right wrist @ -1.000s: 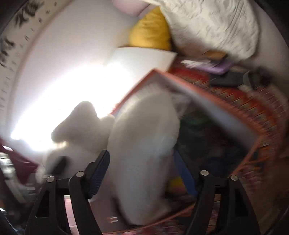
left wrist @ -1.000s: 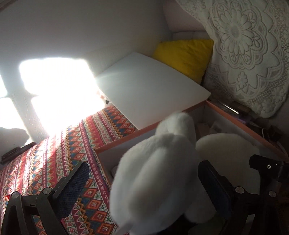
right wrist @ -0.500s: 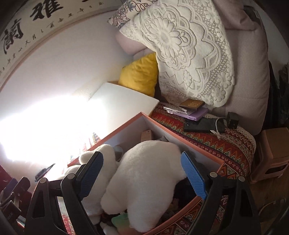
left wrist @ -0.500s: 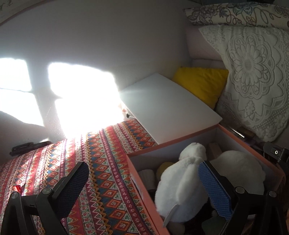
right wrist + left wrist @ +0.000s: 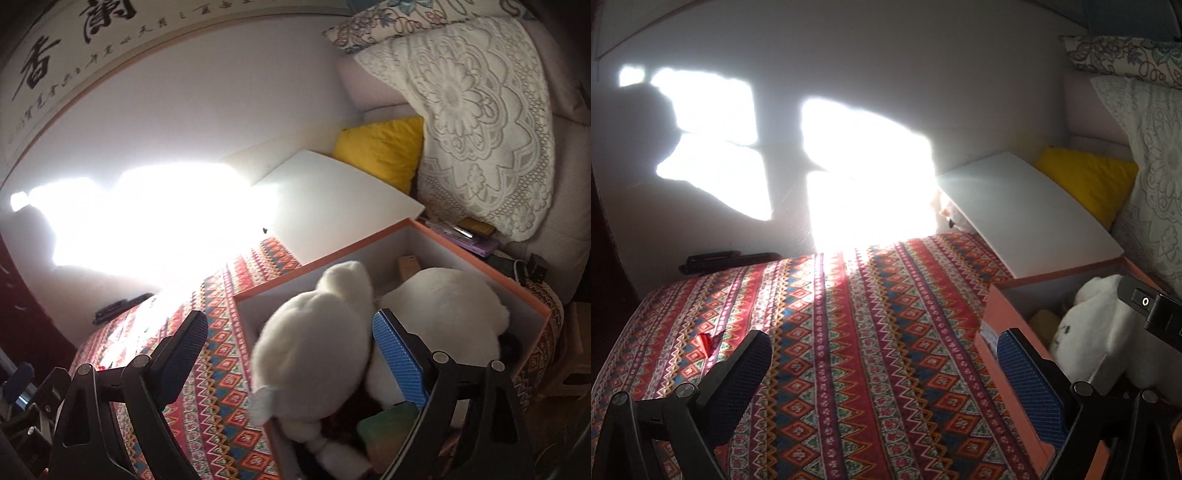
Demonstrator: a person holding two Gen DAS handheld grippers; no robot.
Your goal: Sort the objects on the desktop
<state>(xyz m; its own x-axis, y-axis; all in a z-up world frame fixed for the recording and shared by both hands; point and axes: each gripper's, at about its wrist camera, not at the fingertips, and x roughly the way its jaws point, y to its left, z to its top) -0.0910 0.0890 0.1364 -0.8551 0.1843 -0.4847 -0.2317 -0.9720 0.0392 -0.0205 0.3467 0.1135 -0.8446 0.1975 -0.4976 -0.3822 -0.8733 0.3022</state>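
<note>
patterned cloth [image 5: 871,350] | both grippers apparently agape, empty | plush toys [image 5: 317,332] boxed

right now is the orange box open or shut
Open. The orange box has no lid on it; its white inner walls show, and two white plush toys sit inside, rising past the rim.

1. A red, geometric-patterned woven cloth [image 5: 871,332] covered the surface.
2. A flat white rectangular board [image 5: 1027,210] lay at the cloth's far edge, against the wall.
3. A yellow cushion [image 5: 380,155] sat just behind the board.
4. A cream lace throw [image 5: 480,122] draped over the pale sofa back beside the cushion.
5. A framed scroll of black calligraphy [image 5: 74,55] hung on the white wall.
6. A slim black object [image 5: 727,260] lay at the cloth's far left edge.
7. A purple flat case [image 5: 476,243] rested below the lace.
</note>
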